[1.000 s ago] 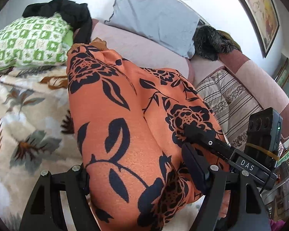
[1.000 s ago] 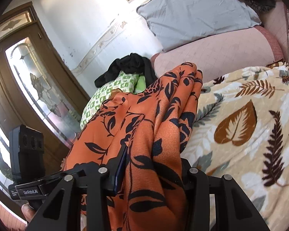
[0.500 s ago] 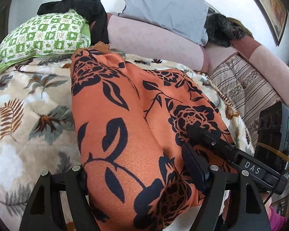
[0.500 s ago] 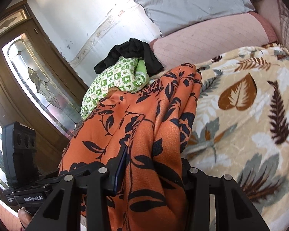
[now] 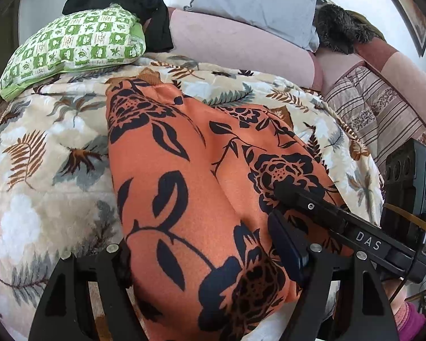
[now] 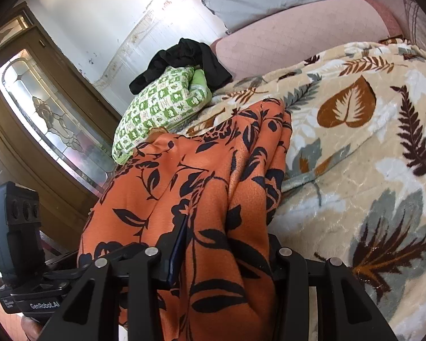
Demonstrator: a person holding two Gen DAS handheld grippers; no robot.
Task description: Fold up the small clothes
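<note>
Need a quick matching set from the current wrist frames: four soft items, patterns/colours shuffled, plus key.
Things:
1. garment between the fingers
2. blanket
3. small pillow
4. large cushion against the wall

Looks:
A. plain grey
B. green and white checks
C. orange with black flowers
D. cream with leaf print

Pairs: 1-C, 2-D, 3-B, 4-A

The orange garment (image 5: 190, 199) covers both tool tips in each view; its lower hem, probably bunched, runs off the bottom edge.
</note>
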